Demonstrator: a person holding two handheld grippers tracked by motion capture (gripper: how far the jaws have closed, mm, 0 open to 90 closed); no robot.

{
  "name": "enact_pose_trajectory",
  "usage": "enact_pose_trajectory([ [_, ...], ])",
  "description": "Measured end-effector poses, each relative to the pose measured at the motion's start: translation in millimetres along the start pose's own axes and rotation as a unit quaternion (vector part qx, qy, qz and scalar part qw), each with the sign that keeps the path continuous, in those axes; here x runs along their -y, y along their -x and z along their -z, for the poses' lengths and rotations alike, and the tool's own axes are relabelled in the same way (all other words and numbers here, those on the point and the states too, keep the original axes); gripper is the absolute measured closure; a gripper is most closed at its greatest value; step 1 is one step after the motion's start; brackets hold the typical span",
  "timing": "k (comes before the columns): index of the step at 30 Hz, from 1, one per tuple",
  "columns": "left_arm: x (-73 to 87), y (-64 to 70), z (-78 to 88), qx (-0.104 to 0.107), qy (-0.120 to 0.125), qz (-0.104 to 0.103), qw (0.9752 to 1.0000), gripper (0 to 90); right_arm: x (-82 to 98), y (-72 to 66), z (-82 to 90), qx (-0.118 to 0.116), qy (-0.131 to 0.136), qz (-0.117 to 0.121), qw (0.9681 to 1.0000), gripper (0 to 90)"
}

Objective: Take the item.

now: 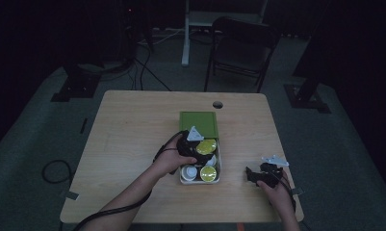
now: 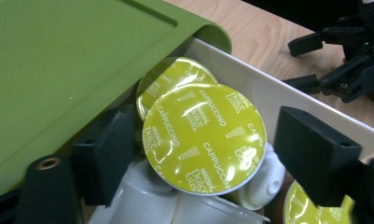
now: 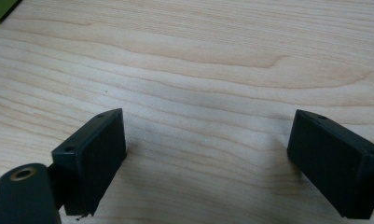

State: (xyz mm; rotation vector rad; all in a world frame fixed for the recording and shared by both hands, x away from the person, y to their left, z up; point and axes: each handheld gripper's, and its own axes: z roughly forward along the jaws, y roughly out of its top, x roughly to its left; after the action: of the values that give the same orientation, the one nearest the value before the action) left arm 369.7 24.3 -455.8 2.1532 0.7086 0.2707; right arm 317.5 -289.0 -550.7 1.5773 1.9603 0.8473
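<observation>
From the high view we see the white box [image 1: 218, 166] near the middle of the table [image 1: 133, 130], its green lid [image 1: 198, 123] slid toward the far end so the coffee capsules lie reachable. Our left gripper [image 1: 200, 144] dips into the box's open part, over the yellow-topped capsule [image 1: 206, 146]; our right gripper [image 1: 252, 175] rests on the wood well to the right of the box, likely parked out of the way.

In the left gripper view the capsule [image 2: 204, 138] sits tilted on other capsules just below the lid's edge [image 2: 82, 65]. The jaws flank its foil top, the left pad [image 2: 105, 156] at its rim, the right pad [image 2: 315, 154] a little off: half open, gripping nothing yet.

In the right gripper view the jaws stand wide apart over bare table [image 3: 198, 70], holding nothing.
</observation>
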Motion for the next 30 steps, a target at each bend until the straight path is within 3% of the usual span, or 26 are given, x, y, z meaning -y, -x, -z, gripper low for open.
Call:
enact_pose_trajectory([
  [6,0.8,0.0,-1.7,-0.007,-0.006,0.005,0.9999,32.2,0.0,0.0,0.0,0.0,0.0,0.0,1.0,11.1],
  [9,1.6,-0.7,-1.4,0.001,-0.006,0.008,0.9999,37.8,0.0,0.0,0.0,0.0,0.0,0.0,1.0,11.1],
  [30,-7.4,12.7,26.2,0.01,0.013,-0.029,0.9994,38.3,0.0,0.0,0.1,0.0,-0.001,0.0,1.0,11.1],
])
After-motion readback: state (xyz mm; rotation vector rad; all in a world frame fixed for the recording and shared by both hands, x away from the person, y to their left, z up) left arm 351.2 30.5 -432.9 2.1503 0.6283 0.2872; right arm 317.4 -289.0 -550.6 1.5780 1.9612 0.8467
